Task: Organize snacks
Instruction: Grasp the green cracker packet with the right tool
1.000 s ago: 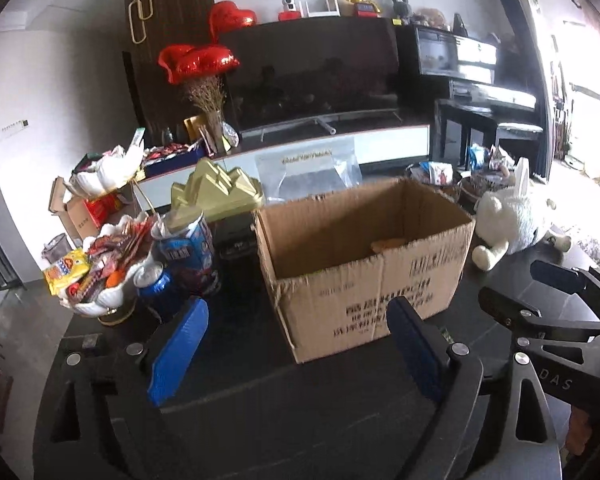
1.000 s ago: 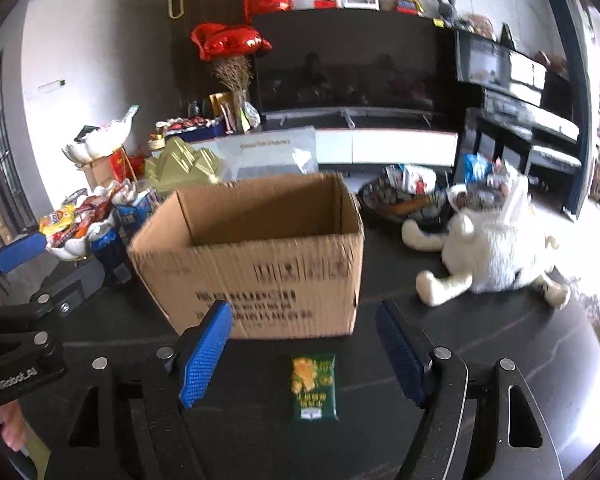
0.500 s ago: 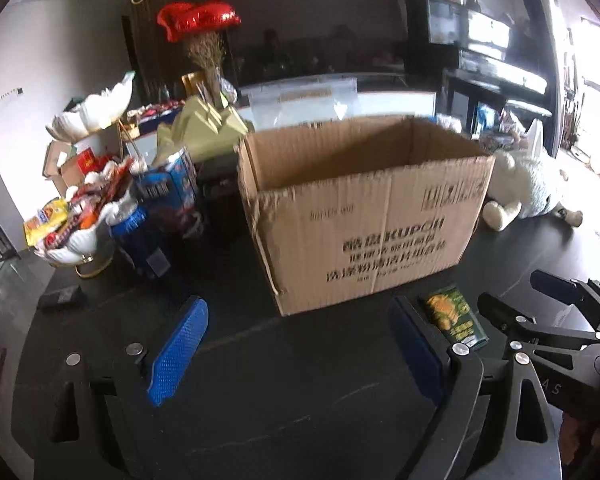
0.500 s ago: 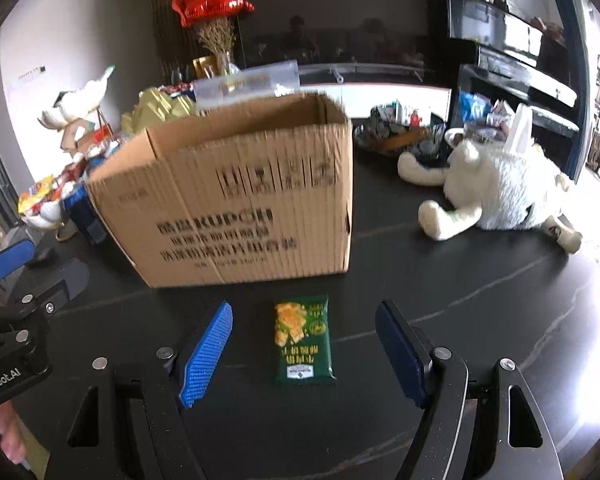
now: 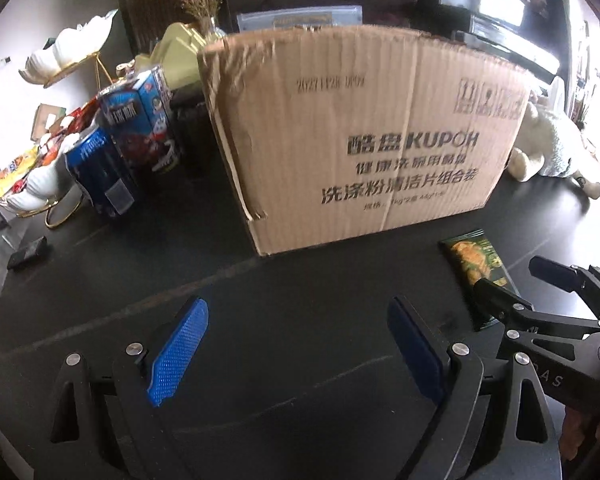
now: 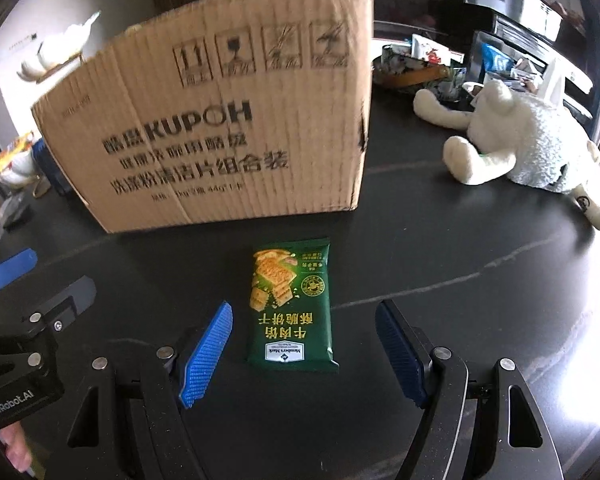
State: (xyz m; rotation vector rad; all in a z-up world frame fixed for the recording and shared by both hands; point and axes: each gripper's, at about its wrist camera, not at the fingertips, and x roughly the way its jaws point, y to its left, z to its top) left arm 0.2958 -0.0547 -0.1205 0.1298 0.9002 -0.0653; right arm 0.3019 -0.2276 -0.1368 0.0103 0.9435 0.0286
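The flat green foil cracker packet (image 6: 292, 304), lying on the black table (image 6: 440, 248) just before the brown cardboard box (image 6: 220, 120), looks light, crinkly and crushable, best pinched gently across its long edges by the right gripper (image 6: 304, 344), whose jaws, like the left gripper's (image 5: 298, 346), stand released and empty

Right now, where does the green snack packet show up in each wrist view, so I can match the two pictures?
Left wrist view: the green snack packet lies at the right, on the dark table, partly behind the right tongs.
Right wrist view: the packet lies flat at centre, ahead of and between the open right tongs, untouched.
Shared landmark: the cardboard box printed KUPOH, just behind the packet.
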